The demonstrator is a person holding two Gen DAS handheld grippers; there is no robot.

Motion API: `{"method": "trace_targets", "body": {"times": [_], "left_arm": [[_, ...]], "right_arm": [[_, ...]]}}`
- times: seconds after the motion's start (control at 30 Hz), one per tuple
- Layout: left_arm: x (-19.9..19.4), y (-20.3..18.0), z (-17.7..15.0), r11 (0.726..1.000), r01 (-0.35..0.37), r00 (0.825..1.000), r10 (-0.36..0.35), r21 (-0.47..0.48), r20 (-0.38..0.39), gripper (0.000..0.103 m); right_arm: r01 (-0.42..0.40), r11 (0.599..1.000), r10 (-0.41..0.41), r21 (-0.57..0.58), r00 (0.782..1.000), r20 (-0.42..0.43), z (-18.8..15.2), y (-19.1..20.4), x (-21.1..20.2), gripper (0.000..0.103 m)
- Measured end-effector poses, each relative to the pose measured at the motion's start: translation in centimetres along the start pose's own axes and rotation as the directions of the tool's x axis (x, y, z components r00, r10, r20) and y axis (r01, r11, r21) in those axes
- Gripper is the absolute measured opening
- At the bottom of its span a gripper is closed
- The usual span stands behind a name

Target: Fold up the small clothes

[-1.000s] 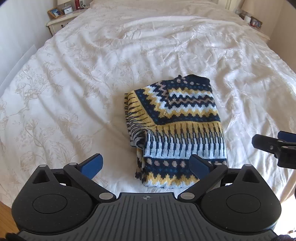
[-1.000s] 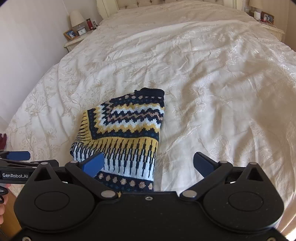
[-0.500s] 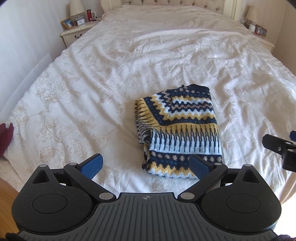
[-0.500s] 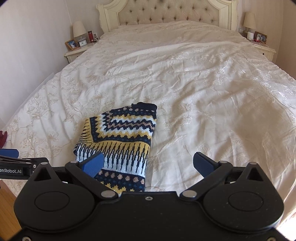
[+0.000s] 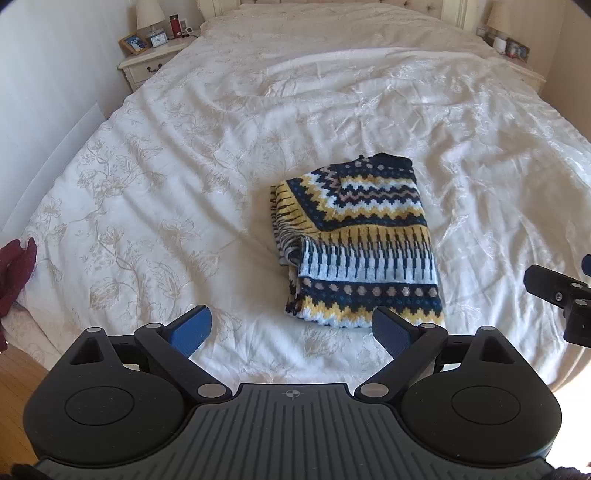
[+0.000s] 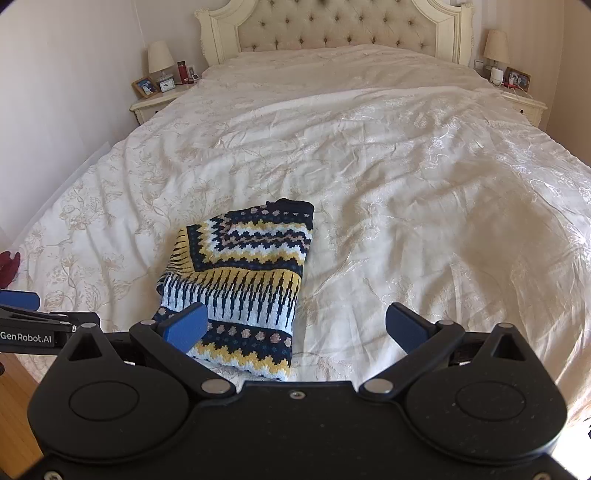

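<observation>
- A dark red garment (image 5: 14,273) lies at the left edge of the bed, just at the border of the left wrist view; only a part of it shows.
- A bedside table (image 6: 155,101) stands at the left of the headboard, carrying a lamp (image 6: 160,59), a framed photo (image 6: 146,86), a small clock (image 6: 167,85) and a red bottle (image 6: 181,71).
- The left gripper (image 5: 291,328) hangs above the foot edge of the bed with its blue-padded fingers (image 5: 190,330) spread wide, holding nothing.
- The bed's white duvet (image 6: 388,155), printed with a pale floral pattern, is wrinkled and covers the whole mattress.
- The folded knitted sweater (image 5: 356,240), patterned in navy, yellow, white and beige zigzags, lies on the duvet near the foot edge, roughly at the middle of the bed's width; a loose fold bulges at its left side.
- The right gripper (image 6: 295,328) is likewise above the foot edge, its jaws wide apart and empty; its left finger (image 6: 184,326) overlaps the sweater's near corner in the picture, though contact cannot be told.
- A second bedside table (image 6: 524,103) with a lamp (image 6: 495,46) stands at the right of the tufted headboard (image 6: 332,29).
</observation>
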State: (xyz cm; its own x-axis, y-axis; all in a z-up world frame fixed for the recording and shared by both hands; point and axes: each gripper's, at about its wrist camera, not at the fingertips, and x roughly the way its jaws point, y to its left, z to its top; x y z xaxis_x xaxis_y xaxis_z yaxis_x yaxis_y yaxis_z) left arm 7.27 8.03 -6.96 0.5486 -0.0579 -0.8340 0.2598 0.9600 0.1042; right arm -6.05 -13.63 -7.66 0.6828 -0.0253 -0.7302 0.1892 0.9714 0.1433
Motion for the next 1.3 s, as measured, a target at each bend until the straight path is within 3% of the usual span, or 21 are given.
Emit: {"method": "trace_targets", "body": {"times": [0.23,1.3], "left_arm": [[0.3,0.2,-0.5,0.999,0.024,0.999,-0.025,-0.027,-0.041,0.095],[2.6,0.5,-2.2,0.998,-0.011,0.986,0.000,-0.064,-0.170,0.094]], "right_arm": [[0.001,1.000,-0.001,-0.001,1.000,-0.032,-0.3,0.0,0.1,0.102],[-0.020,0.995,0.031,0.095,0.992,-0.122,-1.2,-1.1,1.9,0.102]]}}
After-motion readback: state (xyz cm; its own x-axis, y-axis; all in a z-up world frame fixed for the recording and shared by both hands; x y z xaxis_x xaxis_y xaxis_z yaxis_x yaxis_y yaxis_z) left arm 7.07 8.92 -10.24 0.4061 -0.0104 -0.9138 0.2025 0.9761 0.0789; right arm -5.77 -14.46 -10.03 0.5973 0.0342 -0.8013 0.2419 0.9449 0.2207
